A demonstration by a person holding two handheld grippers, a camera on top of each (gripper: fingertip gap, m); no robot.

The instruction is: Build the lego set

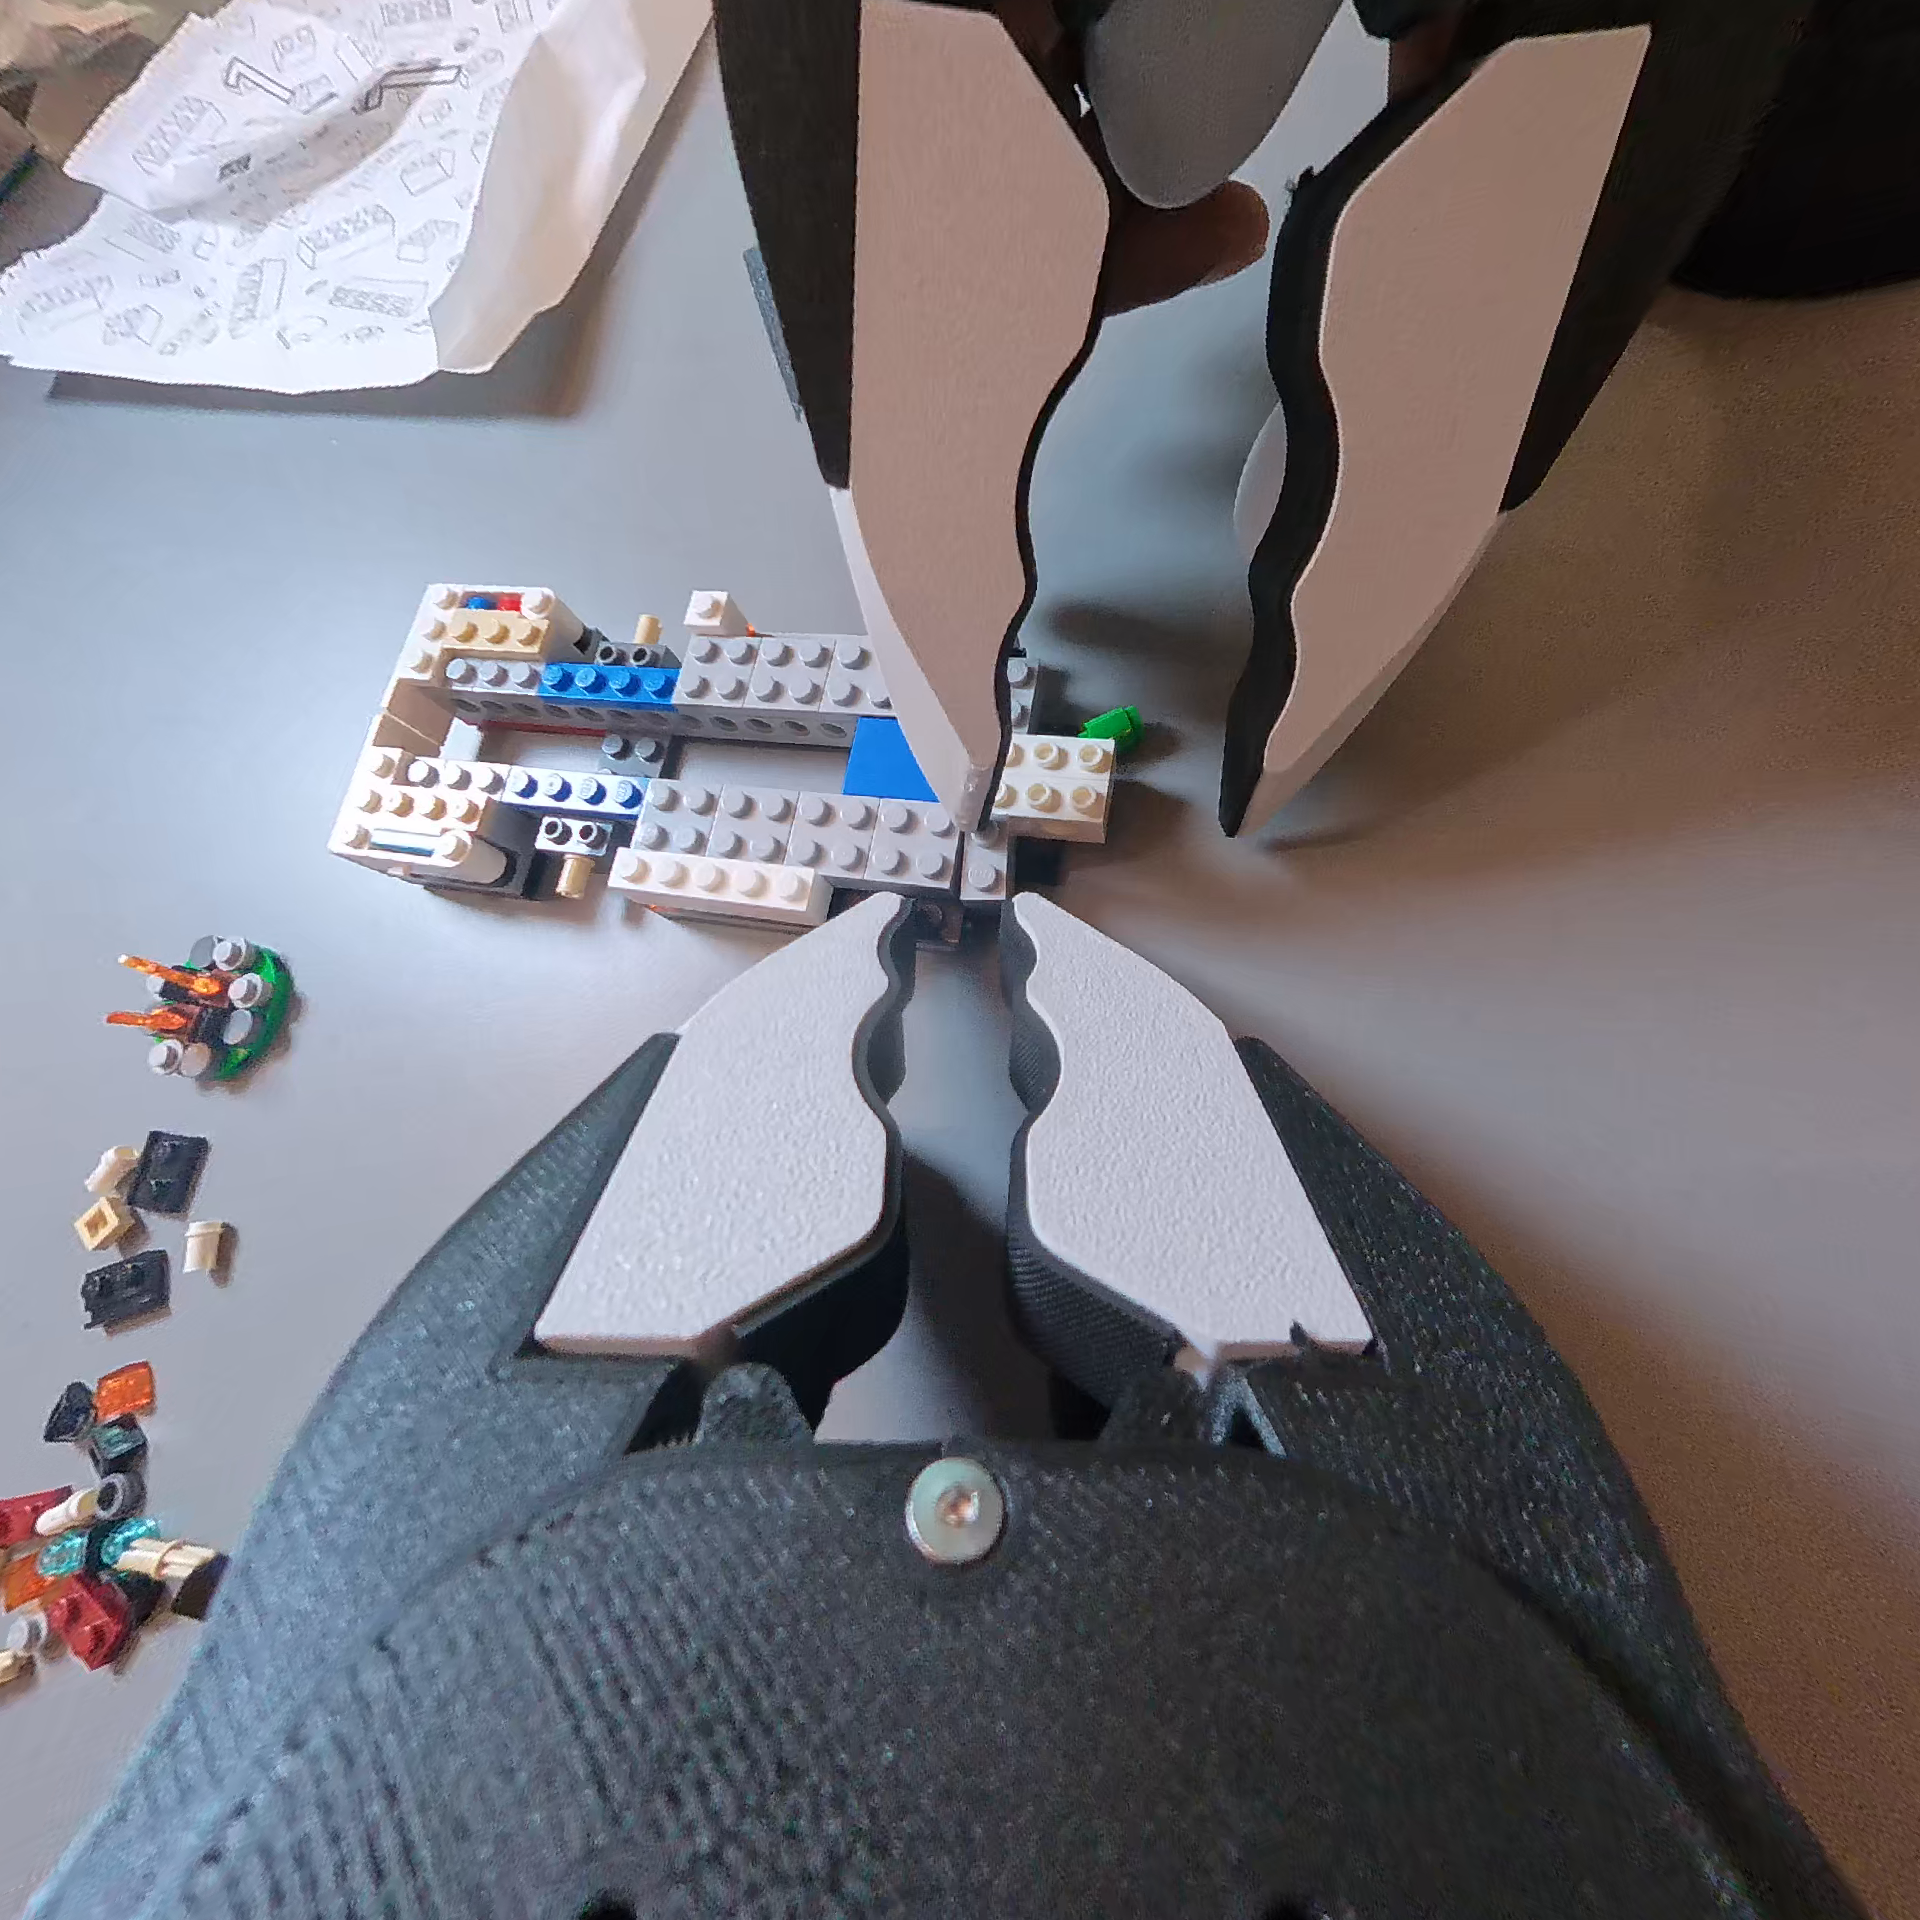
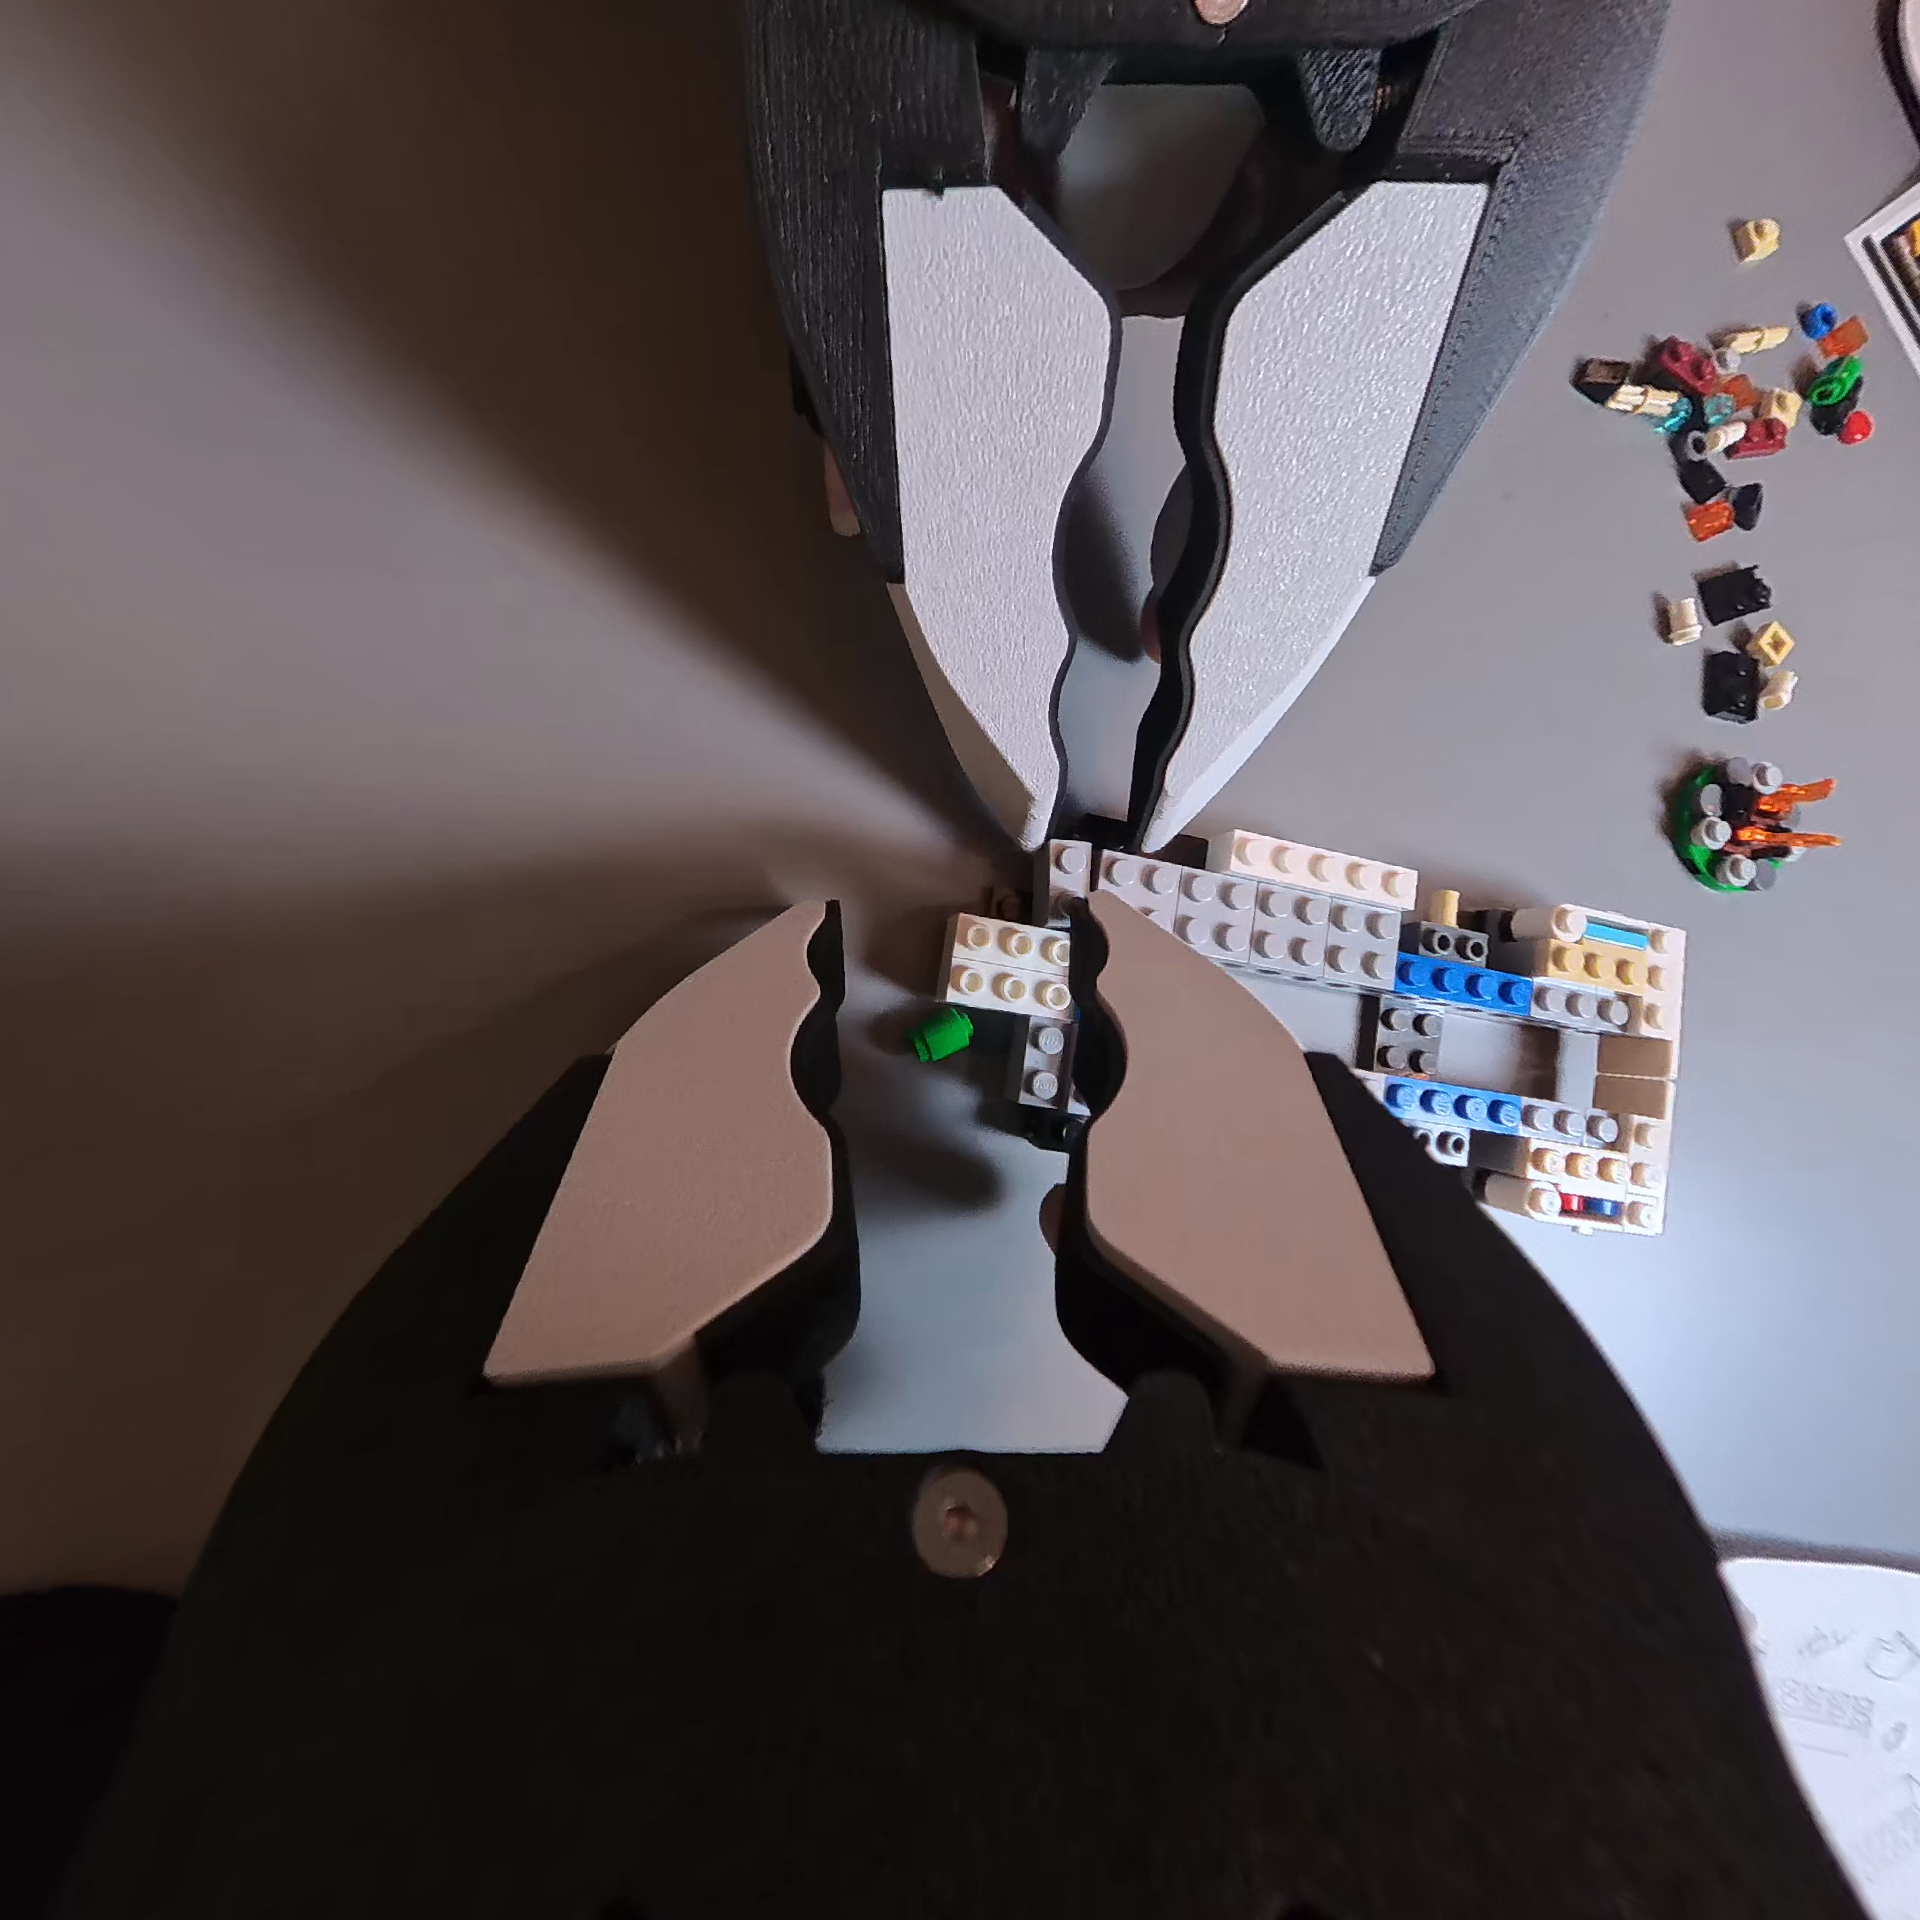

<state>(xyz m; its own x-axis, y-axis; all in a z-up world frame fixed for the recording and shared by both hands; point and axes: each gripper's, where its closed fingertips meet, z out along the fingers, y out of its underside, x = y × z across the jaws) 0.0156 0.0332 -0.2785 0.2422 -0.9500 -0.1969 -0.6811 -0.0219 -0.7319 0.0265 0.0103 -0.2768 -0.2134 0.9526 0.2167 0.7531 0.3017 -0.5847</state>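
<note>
A: On the grey table (image 1: 1455,1039), counts?

B: One brick build (image 1: 790,831), lying flat. One white six-stud brick (image 1: 1055,779) at its right end. One loose green round piece (image 1: 1110,727) just beside that brick. One round green assembly (image 1: 223,1013) with orange bits, well left. One printed paper sheet (image 1: 312,208), far left. Loose small pieces (image 1: 94,1538) near left, too jumbled to count. Two grippers.

A: Poses?

B: Left gripper (image 1: 956,914) comes in low from the near side, tips at the build's near edge. Right gripper (image 2: 958,914) faces it from the far side, angled down steeply.

A: Jaws?

B: Left is narrow, with a dark part (image 1: 938,923) of the build's edge between the tips; can't tell if the pads press on it. Right is wide apart and grips nothing. One of its fingers (image 1: 956,727) touches a grey stud on the build; the other comes down to the table right of it. White brick and green piece lie between them.
</note>
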